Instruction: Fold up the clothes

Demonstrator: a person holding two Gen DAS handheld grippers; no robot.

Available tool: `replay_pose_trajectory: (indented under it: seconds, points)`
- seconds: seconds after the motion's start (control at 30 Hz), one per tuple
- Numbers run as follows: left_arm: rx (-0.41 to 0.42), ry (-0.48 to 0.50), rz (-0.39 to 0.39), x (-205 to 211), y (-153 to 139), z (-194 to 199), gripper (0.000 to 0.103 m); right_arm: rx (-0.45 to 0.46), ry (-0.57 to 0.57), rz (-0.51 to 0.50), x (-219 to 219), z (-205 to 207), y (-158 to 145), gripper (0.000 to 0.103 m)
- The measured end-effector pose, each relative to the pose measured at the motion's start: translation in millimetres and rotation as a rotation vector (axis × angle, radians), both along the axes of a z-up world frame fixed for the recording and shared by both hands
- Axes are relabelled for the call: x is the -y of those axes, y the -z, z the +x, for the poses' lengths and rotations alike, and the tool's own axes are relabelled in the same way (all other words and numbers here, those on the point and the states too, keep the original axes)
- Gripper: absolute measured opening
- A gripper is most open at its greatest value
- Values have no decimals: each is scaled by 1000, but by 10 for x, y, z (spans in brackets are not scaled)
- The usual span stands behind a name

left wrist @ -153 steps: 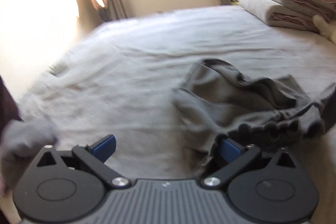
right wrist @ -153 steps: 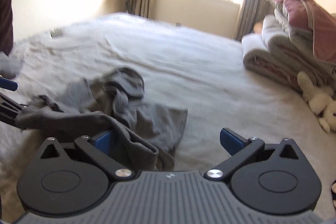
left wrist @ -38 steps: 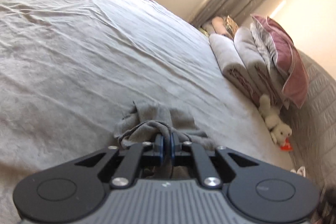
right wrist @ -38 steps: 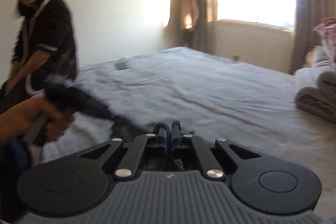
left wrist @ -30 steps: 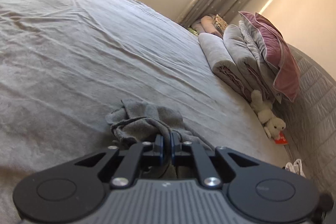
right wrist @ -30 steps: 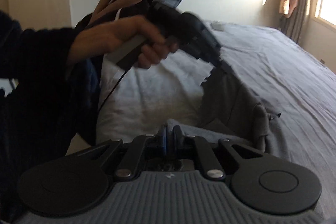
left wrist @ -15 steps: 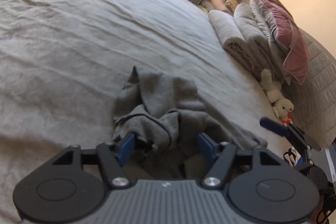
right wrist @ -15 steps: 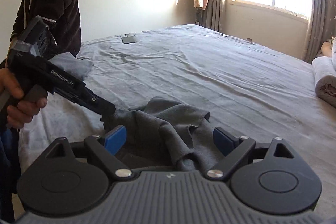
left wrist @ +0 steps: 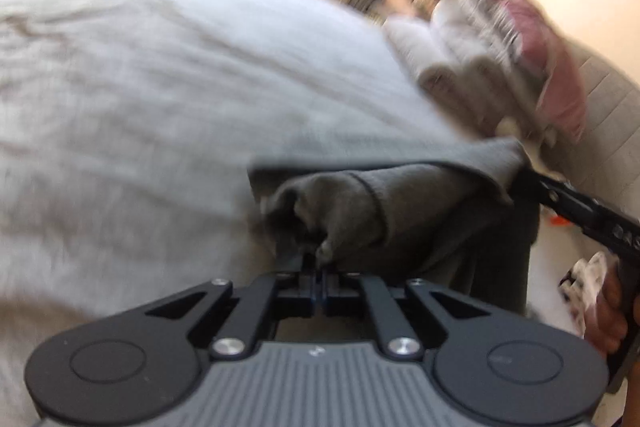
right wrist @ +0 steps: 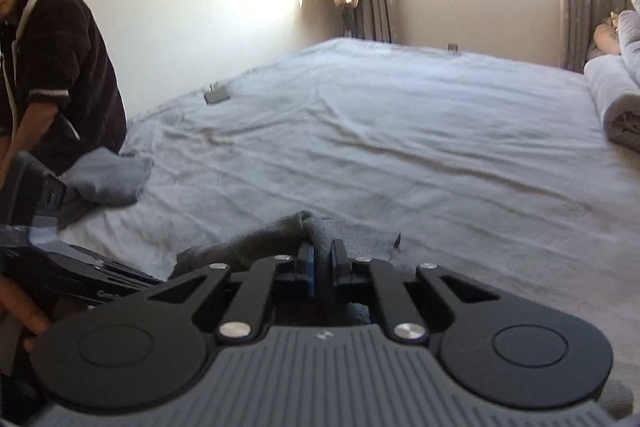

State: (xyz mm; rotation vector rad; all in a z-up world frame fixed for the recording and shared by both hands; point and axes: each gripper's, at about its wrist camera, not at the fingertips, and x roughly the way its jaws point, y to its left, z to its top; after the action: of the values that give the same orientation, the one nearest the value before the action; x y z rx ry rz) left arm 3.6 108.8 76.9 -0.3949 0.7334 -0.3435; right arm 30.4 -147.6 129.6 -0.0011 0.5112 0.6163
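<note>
A crumpled grey garment (left wrist: 400,203) lies at the near edge of the bed. In the left wrist view my left gripper (left wrist: 321,259) is shut, with a bunch of the grey cloth pinched at its tips. One edge of the garment stretches right to the right gripper's fingers (left wrist: 536,185). In the right wrist view my right gripper (right wrist: 322,255) has its jaws closing, and a fold of the garment (right wrist: 352,231) sits pressed between its blue pads. The left gripper's black body (right wrist: 100,275) shows at the lower left, held by a hand.
The pale bed sheet (right wrist: 400,127) spreads out ahead. A folded grey cloth (right wrist: 108,175) lies at the bed's left edge beside a person in a dark jacket (right wrist: 60,75). A flat dark object (right wrist: 217,94) lies further back. Rolled blankets (right wrist: 616,99) and a pink pillow (left wrist: 560,79) are stacked at the right.
Half a second ago both grippers stood open over the garment; both have since closed on the cloth. The garment's edge is now drawn out between them.
</note>
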Motion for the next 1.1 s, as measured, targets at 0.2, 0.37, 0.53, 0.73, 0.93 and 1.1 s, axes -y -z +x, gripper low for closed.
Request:
replay_pose_trajectory:
  seconds: [0.2, 0.37, 0.53, 0.73, 0.93, 1.1]
  points:
    - [239, 34, -87, -71, -481, -221, 2, 38, 1, 191, 442, -439, -451, 9]
    - [154, 54, -106, -41, -382, -116, 2, -63, -13, 187, 445, -564, -325, 11]
    - [-29, 93, -92, 45, -63, -27, 3, -186, 24, 166, 463, -445, 98, 12]
    - [-76, 105, -188, -37, 49, -42, 67, -207, 8, 190, 414, -321, 181, 20]
    - [-125, 88, -160, 149, 188, 76, 75, -166, -1, 152, 368, -316, 241, 45]
    - [-157, 95, -152, 330, 363, 142, 46, -82, 68, 78, 317, -272, 258, 35]
